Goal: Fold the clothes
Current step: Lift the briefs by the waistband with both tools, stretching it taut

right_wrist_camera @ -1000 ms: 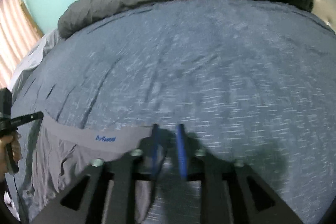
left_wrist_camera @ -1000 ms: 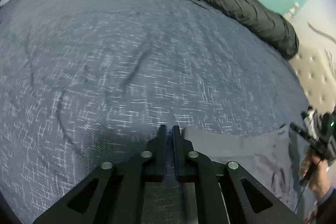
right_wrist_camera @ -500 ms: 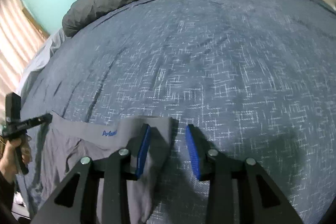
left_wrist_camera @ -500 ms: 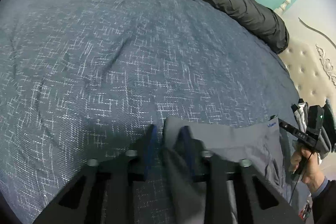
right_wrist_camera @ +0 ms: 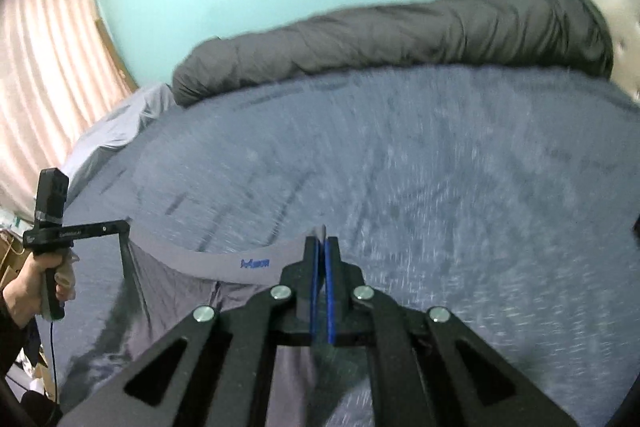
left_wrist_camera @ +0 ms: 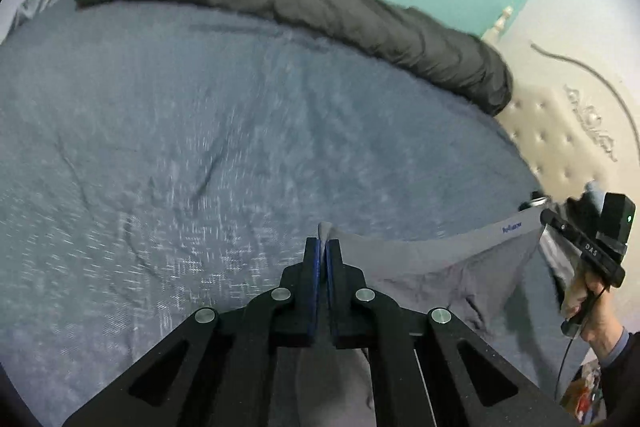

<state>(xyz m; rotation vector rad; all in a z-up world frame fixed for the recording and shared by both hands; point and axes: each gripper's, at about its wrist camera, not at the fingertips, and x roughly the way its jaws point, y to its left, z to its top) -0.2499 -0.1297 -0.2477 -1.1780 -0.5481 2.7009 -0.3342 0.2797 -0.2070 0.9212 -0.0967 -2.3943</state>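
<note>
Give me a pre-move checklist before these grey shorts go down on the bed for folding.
1. Left tongs shut on a waistband corner: ok.
2. Right tongs shut on the other corner: ok.
3. Waistband taut between them: not ok, it sags.
4. Grey shorts hanging free of the bed: cannot tell, the hem is out of view.
5. Blue bedspread ahead free of clutter: ok.
6. Dark duvet roll out of the way: ok.

"DAS" is printed on the right gripper (left_wrist_camera: pixel 549 218); the waistband logo (right_wrist_camera: pixel 256 262) is unreadable.
</note>
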